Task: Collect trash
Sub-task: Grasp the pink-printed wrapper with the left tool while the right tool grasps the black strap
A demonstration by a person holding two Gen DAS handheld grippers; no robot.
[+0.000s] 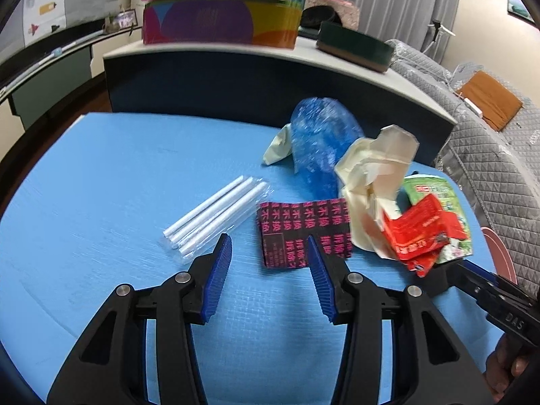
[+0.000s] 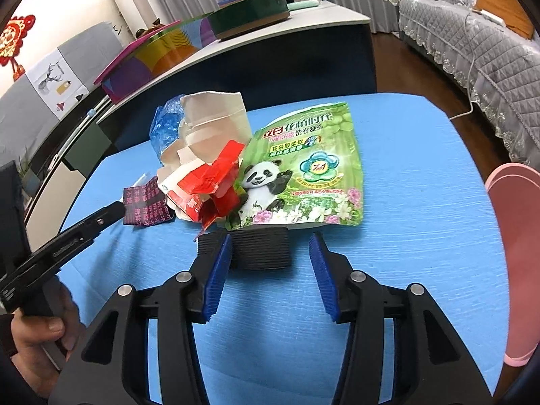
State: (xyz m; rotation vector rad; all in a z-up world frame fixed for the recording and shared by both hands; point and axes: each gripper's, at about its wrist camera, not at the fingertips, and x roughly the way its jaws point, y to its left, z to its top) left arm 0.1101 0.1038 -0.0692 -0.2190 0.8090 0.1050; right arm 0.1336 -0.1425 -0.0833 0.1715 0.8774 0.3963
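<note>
On the blue tabletop (image 1: 101, 185), left gripper (image 1: 270, 253) is hovering, jaws released, beside the black-pink wrapper (image 1: 300, 233); right gripper (image 2: 270, 256), jaws released, is facing the panda pouch (image 2: 303, 172).

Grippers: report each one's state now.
Left gripper: jaws open, holding nothing.
Right gripper: jaws open, holding nothing.

Straws (image 1: 216, 214) lie left of wrapper (image 1: 305, 233) (pouch (image 2: 303, 172) rightmost).
</note>
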